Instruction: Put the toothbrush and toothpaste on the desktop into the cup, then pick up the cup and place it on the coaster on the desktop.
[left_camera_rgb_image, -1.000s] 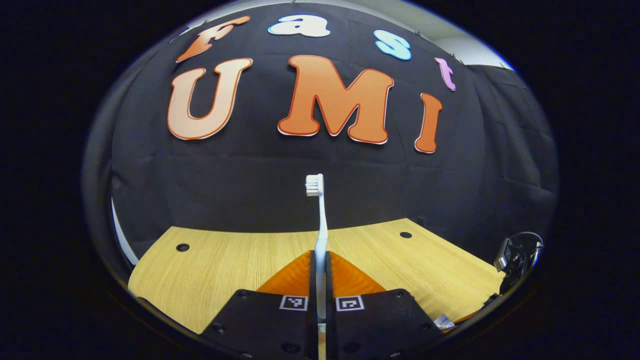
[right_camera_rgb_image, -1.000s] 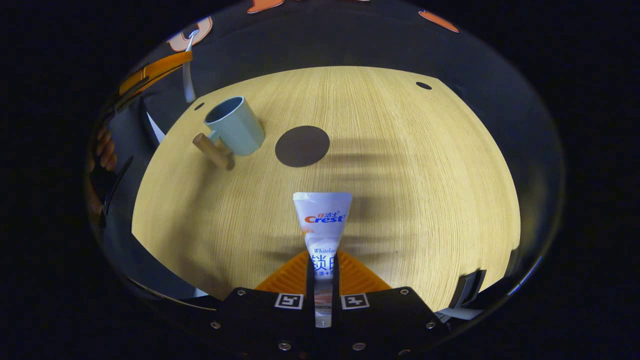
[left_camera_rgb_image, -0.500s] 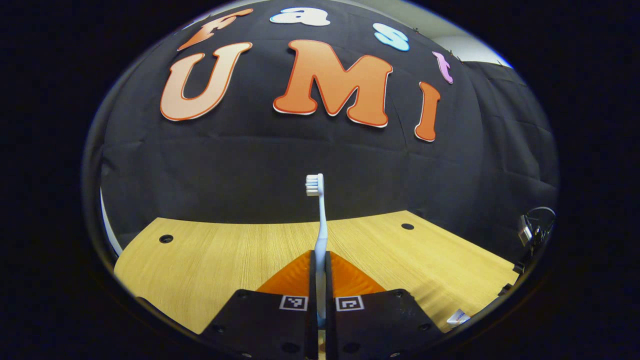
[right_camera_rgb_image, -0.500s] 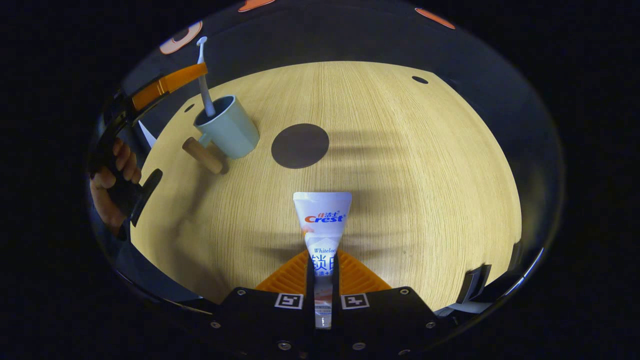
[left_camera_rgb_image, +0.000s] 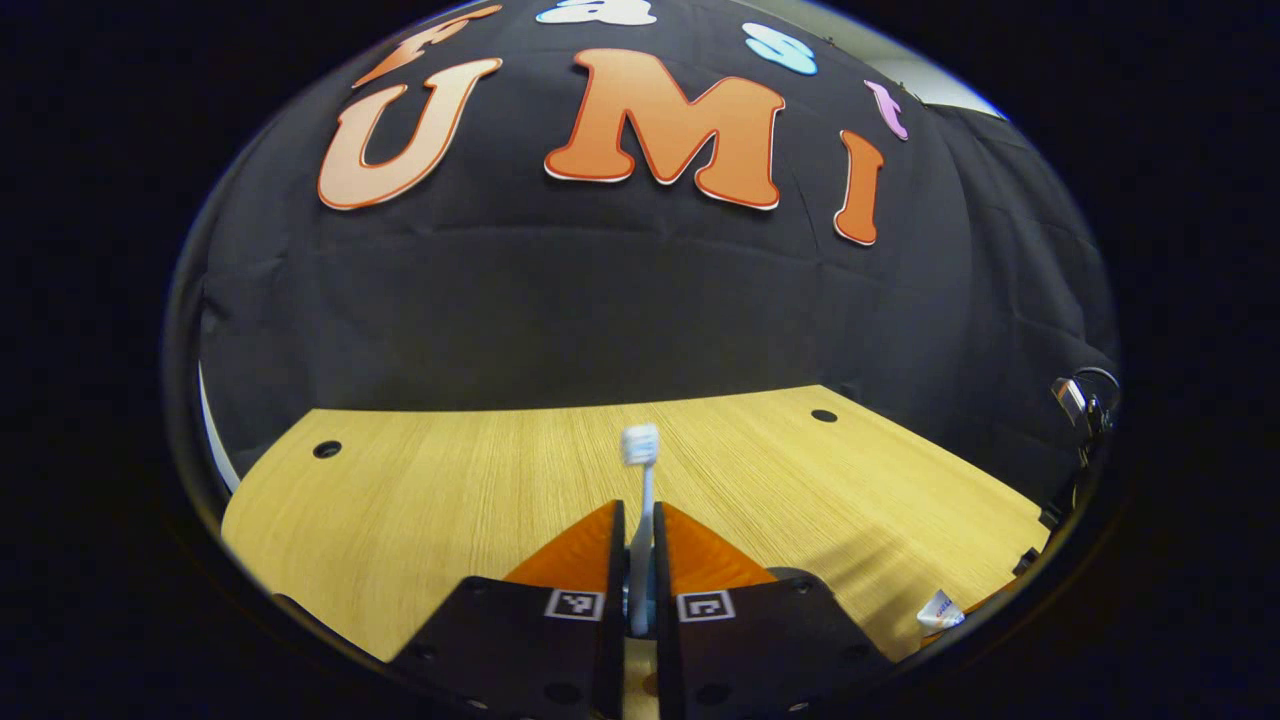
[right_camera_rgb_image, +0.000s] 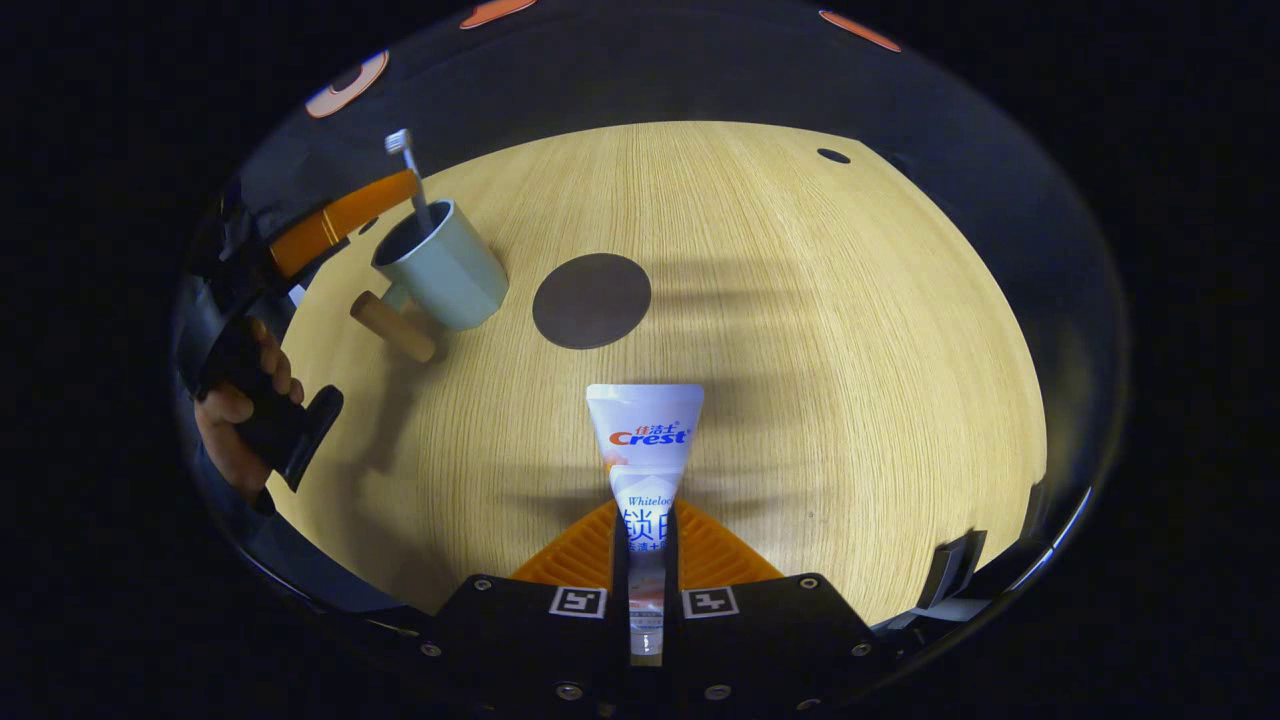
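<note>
Both tools are up over the bench. Left tool is letting go; its fingers are sitting a little apart around the toothbrush, which is standing in the cup. Right tool is squeezing the toothpaste. Beside the cup, the round coaster is lying flat.

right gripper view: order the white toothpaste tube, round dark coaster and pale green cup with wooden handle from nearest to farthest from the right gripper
1. White toothpaste tube: clamped between the right gripper's fingers, dead ahead.
2. Round dark coaster: on the wooden desktop ahead, slightly left.
3. Pale green cup with wooden handle: farther off to the left, toothbrush standing in it.
</note>
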